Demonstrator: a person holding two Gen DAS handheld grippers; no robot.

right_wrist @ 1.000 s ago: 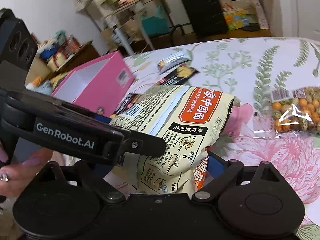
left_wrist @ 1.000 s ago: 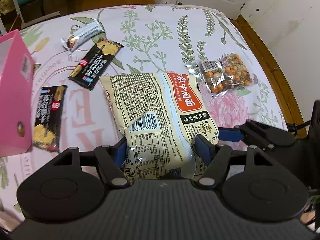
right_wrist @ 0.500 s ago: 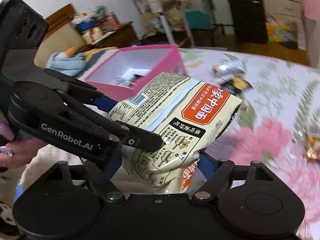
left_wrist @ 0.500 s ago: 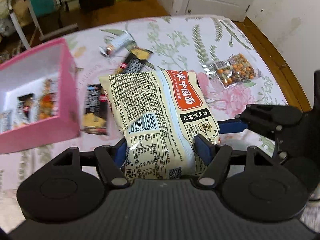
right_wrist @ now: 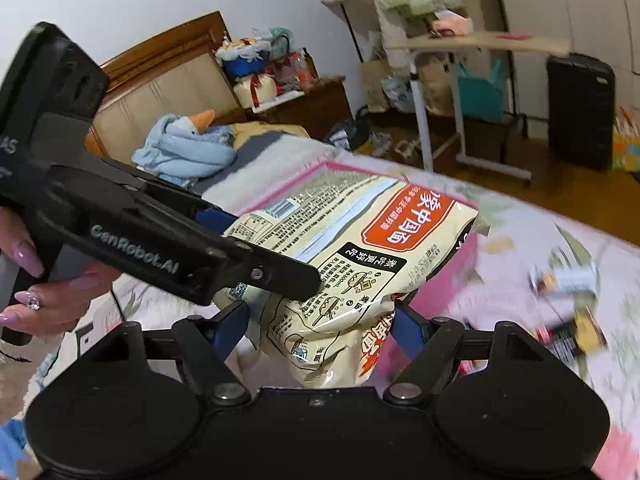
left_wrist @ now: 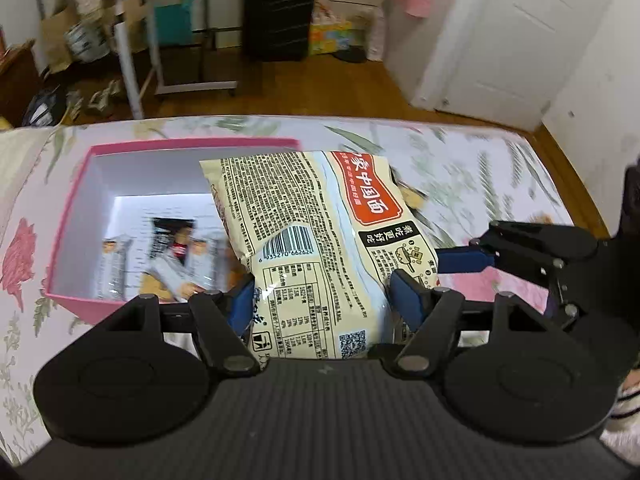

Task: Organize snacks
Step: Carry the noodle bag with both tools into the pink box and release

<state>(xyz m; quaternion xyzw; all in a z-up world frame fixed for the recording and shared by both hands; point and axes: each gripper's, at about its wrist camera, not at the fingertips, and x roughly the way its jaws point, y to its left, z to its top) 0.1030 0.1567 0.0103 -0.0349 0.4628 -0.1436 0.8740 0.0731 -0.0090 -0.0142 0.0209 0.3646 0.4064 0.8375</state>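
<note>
A large cream noodle bag (left_wrist: 316,236) with a red label is held in the air by both grippers. My left gripper (left_wrist: 324,298) is shut on its near end. My right gripper (right_wrist: 320,326) is shut on its side corner; the bag also shows in the right wrist view (right_wrist: 360,248). The bag hangs over the right part of the open pink box (left_wrist: 72,208), which sits on the floral bedspread. Several small snack packets (left_wrist: 172,256) lie inside the box. The box rim shows behind the bag in the right wrist view (right_wrist: 320,166).
Loose snack bars (right_wrist: 568,280) lie blurred on the bedspread to the right of the box. The bed's edge meets a wooden floor beyond, with a side table (left_wrist: 180,28) and a black suitcase (left_wrist: 280,12). A headboard (right_wrist: 168,76) and blue cloth stand far left.
Both grippers have carried the noodle bag up and to the left, from the bedspread beside the box to over the pink box. The loose snacks have dropped out of the left view.
</note>
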